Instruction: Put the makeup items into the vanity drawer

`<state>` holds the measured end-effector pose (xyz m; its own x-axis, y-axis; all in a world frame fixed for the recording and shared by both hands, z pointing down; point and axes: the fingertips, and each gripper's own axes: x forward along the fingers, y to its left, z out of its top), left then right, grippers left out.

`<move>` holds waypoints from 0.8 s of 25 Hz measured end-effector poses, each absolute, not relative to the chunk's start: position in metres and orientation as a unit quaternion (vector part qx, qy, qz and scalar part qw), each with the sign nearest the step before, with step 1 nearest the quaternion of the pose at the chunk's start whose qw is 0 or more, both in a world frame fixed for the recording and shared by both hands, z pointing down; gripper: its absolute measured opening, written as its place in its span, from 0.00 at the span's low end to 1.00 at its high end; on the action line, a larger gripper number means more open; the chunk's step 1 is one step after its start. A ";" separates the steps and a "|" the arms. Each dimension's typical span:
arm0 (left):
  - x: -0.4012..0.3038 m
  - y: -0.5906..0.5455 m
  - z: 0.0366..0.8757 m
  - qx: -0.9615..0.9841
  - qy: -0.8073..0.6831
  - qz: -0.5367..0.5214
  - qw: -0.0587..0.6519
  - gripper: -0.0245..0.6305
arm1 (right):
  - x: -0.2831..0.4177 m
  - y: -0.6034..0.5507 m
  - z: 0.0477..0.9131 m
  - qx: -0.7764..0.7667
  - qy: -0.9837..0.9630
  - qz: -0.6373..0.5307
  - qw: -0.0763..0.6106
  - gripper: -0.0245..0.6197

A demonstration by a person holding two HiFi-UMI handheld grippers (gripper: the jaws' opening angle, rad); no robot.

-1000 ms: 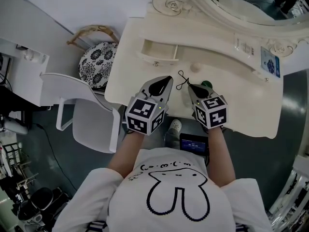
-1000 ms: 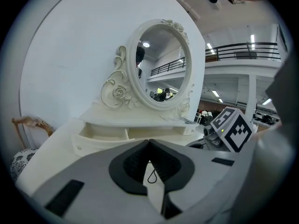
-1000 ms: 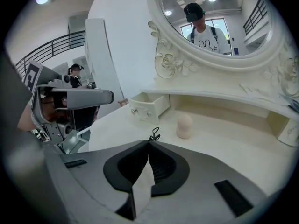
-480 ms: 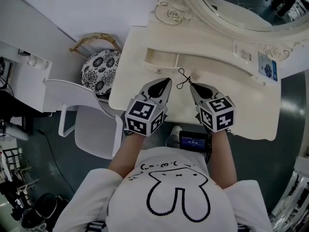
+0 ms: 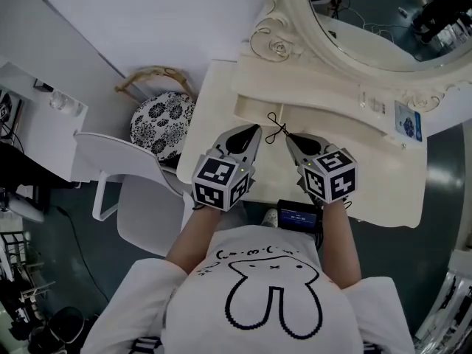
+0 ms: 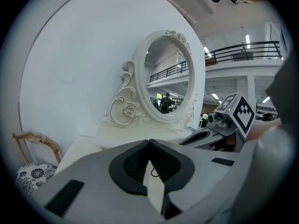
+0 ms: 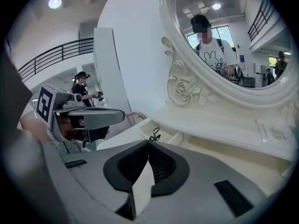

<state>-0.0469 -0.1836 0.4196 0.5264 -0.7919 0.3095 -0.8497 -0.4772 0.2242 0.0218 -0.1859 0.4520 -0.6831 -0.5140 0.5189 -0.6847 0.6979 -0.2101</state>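
The right gripper has its jaws pinched on a thin black looped item, held just short of the open vanity drawer. The left gripper is closed and empty. In my judgement, the item should be carried fully over the drawer cavity before release, as the light loop may snag.

Changes logged over the last second:

1. Left gripper and right gripper: we have carried both forward across the table. They were over its near half and their tips are now at the front of the open drawer.
2. Black wire item: it has travelled with the right gripper's tip. It was over bare tabletop and now hangs at the drawer's front edge.
3. Green thing: it showed beside the right gripper's tip before and is now out of our sight.
4. Our head has leaned in, so the mirror fills more of the top.
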 end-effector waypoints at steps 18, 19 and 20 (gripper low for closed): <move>-0.117 -0.213 0.418 0.838 -0.507 0.053 0.194 0.05 | -0.037 -0.245 0.479 0.322 -0.814 0.478 0.067 0.03; -0.119 -0.214 0.418 0.837 -0.509 0.054 0.193 0.05 | -0.038 -0.247 0.480 0.325 -0.814 0.477 0.071 0.02; -0.121 -0.215 0.418 0.837 -0.510 0.056 0.192 0.05 | -0.040 -0.249 0.482 0.328 -0.813 0.475 0.077 0.02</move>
